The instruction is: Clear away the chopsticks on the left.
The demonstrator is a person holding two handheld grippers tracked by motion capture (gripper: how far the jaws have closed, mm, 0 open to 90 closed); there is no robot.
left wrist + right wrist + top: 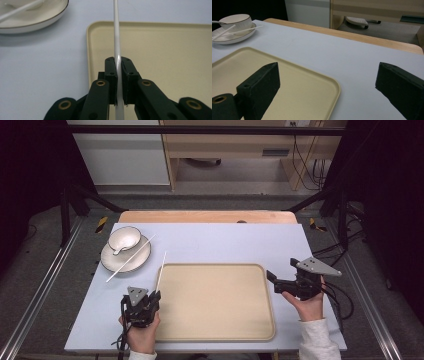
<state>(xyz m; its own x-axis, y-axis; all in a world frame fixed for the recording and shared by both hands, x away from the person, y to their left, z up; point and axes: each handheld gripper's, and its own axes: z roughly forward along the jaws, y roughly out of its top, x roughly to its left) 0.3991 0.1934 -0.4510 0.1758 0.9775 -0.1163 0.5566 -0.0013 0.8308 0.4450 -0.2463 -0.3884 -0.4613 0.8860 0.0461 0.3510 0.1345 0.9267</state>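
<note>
My left gripper (156, 296) is shut on a white chopstick (161, 270) at the left rim of the beige tray (215, 265). In the left gripper view the chopstick (116, 37) runs straight out between the closed pads of the left gripper (119, 60), over the tray's (162, 62) left edge. A second white chopstick (131, 258) lies slanted across the white plate (112, 262), beside the white bowl (124, 239) that sits on the plate. My right gripper (281, 269) is held open just off the tray's right edge; in its own view nothing is between the wide-apart jaws of the right gripper (328, 70).
The tray (287, 82) lies on a pale blue table top (225, 242) with a wooden strip along its far edge (207, 216). The plate (227, 38) with the bowl (235, 21) stands at the far left. Black frame bars flank the table.
</note>
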